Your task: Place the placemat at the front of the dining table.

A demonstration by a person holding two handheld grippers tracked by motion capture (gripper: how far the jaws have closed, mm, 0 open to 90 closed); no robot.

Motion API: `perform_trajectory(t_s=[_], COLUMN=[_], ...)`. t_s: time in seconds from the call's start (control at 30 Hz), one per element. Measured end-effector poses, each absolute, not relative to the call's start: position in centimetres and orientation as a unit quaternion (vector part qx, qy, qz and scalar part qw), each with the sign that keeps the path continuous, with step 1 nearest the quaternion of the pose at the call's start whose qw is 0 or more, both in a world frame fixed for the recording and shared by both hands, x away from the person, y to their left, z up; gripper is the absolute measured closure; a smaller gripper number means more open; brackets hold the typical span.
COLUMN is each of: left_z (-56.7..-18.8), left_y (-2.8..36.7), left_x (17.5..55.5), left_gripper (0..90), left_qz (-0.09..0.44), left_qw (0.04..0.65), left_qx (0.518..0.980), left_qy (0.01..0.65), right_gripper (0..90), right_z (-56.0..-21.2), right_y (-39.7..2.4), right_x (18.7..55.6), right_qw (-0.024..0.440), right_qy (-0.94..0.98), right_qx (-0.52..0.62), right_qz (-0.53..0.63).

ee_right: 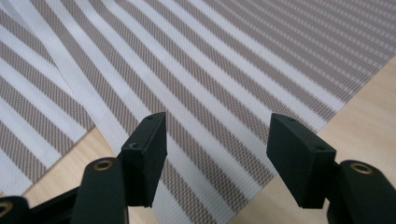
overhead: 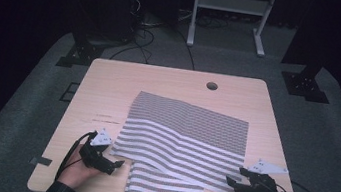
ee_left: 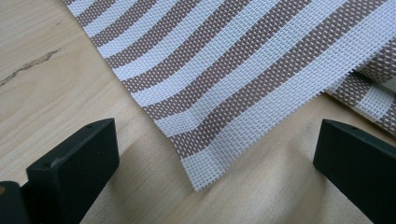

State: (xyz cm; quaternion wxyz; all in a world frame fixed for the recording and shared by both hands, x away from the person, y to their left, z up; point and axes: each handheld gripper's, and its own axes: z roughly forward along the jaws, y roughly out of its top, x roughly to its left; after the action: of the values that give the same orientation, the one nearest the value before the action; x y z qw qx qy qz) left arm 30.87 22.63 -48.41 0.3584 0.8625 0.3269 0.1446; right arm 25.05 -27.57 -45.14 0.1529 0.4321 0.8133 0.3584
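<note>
Currently: wooden table (overhead: 109, 87) w/ two striped woven mats. Upper mat (overhead: 188, 134) lies skewed across centre, overlapping lower mat (overhead: 165, 188) at near edge. Left gripper (overhead: 116, 164) rests at upper mat's near-left corner (ee_left: 201, 175), jaws spread wide, corner between them, untouched. Right gripper (overhead: 231, 182) sits over near-right edge, jaws apart, pinching nothing.

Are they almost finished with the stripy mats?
Hardly begun, it seems. Done: nothing tidy yet; the top striped mat lies crooked across the lower striped mat on the table. In hand: the left gripper sits open at the top mat's near-left corner, and the right gripper sits open at its near-right corner, neither pinching. Left: probably grabbing both corners, then moving or straightening it.
</note>
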Motion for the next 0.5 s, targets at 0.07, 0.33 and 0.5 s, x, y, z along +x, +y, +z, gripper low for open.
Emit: perform_trajectory(t_s=[0.07, 0.33, 0.5], left_z=[-48.4, -48.4, -48.4], left_y=[22.6, 22.6, 22.6], left_x=[30.9, 30.9, 30.9], left_gripper=[0.0, 0.0, 0.0], left_qz=[0.145, 0.145, 0.145], left_qw=[0.358, 0.358, 0.358], left_qx=[0.862, 0.862, 0.862], left_qy=[0.327, 0.327, 0.327], right_gripper=[36.9, 36.3, 36.6], right_z=[-45.7, -47.0, -47.2], right_y=[-27.6, -27.3, -27.2], right_x=[24.6, 23.4, 23.3], right_qw=[0.149, 0.138, 0.145], right_qy=[0.817, 0.831, 0.835], right_qx=[0.433, 0.43, 0.427], right_qz=[0.351, 0.323, 0.315])
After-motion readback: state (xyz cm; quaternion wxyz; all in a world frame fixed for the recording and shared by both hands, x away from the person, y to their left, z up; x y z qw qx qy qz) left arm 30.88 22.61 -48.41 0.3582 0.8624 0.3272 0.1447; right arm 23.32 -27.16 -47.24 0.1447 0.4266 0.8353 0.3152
